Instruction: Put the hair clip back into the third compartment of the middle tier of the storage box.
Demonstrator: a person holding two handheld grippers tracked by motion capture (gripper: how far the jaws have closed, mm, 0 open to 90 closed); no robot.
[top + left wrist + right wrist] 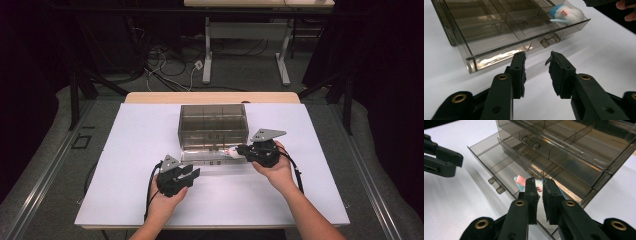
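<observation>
A smoky clear drawer box (213, 125) stands mid-table with its bottom drawer (499, 53) pulled out. A small white packet with blue and pink marks (566, 13) sits in the drawer's right-end compartment, and it also shows as the packet (232, 151) and the packet (520, 181). My right gripper (241, 149) (537, 180) reaches into that compartment, its jaws drawn close together on the packet. My left gripper (192, 172) (537, 53) hovers open in front of the drawer's front wall, left of the handle (550, 40), holding nothing.
White table sheet (130, 150) spreads around the box. The drawer's other compartments (486, 25) look bare. A desk frame and cables (200, 65) lie on the floor beyond the table's far edge.
</observation>
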